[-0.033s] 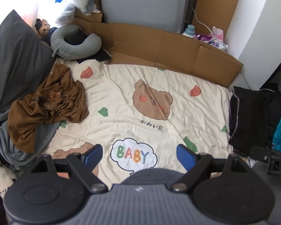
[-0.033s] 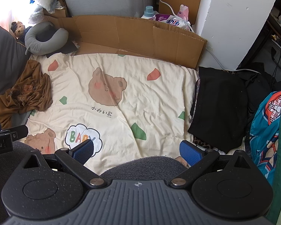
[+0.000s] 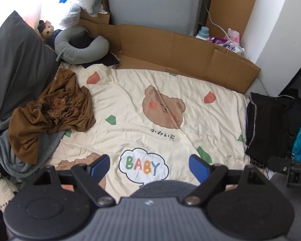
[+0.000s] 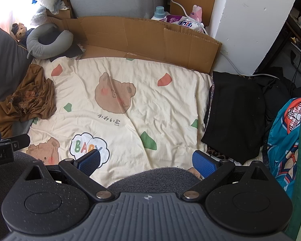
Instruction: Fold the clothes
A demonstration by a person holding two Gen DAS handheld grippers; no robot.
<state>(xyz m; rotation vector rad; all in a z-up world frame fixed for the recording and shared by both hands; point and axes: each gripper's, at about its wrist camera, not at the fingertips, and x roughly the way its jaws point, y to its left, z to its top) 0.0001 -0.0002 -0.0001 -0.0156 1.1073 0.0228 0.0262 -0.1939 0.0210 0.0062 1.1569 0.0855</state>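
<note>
Nothing changed from earlier frame. Left gripper (image 3: 149, 165) and right gripper (image 4: 147, 159): jaws wide, empty, above cream bear-print quilt (image 3: 170, 104). One crumpled brown garment (image 3: 50, 116), one folded black garment (image 4: 234, 108).

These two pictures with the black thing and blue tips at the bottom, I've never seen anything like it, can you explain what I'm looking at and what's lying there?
Each picture comes from a camera mounted on a handheld tool. A person holds one in each hand, and the camera looks forward along the tool's two fingers. The black shape at the bottom is the tool itself; the blue tips are its finger pads.

One picture is from the left gripper, the other from the right gripper. Both are open and hold nothing.

Below them lies a cream blanket printed with bears and the word BABY. A crumpled brown garment lies at its left edge, on top of a grey one. A black garment, laid flat, is at the right edge. Behind the blanket stand a cardboard sheet and a grey neck pillow. Nothing has been picked up for folding yet.
</note>
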